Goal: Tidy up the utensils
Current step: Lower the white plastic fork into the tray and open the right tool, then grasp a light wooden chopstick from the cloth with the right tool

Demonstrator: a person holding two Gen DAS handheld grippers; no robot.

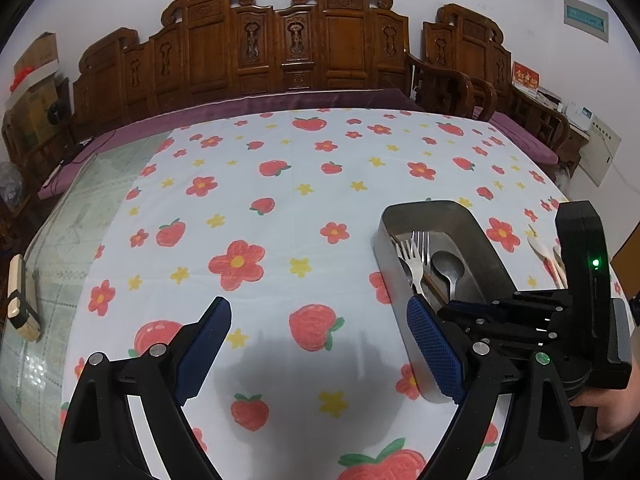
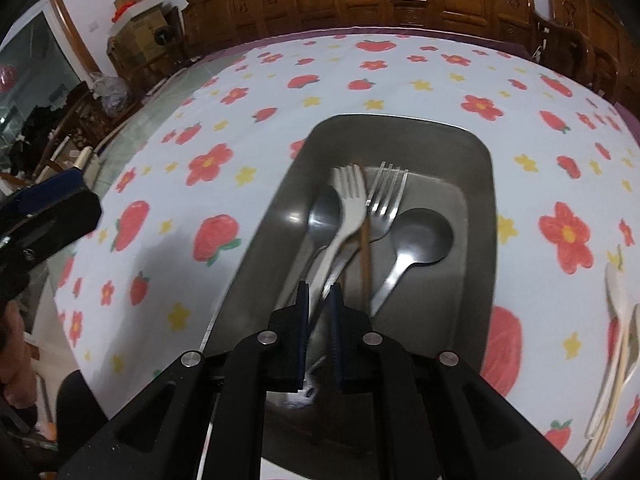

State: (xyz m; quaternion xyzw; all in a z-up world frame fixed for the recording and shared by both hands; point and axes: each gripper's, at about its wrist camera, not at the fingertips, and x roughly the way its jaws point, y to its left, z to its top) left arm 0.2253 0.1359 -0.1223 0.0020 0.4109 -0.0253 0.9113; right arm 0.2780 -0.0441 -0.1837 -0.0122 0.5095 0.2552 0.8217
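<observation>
A steel tray (image 2: 476,216) sits on the flowered tablecloth (image 2: 224,128). In it lie a spoon (image 2: 416,240), a fork (image 2: 386,196), another spoon (image 2: 322,216) and brown chopsticks (image 2: 365,248). My right gripper (image 2: 319,300) is over the tray's near end, shut on the handle of a blurred steel fork (image 2: 348,200) that is held tilted over the tray. My left gripper (image 1: 320,320) is open and empty above the cloth, left of the tray (image 1: 472,220). The right gripper's body (image 1: 580,280) shows at the tray's near end in the left wrist view.
Pale plastic utensils (image 2: 618,320) lie on the cloth right of the tray; they also show in the left wrist view (image 1: 542,254). A small block (image 1: 20,296) lies at the table's left edge. Carved wooden chairs (image 1: 280,48) line the far side.
</observation>
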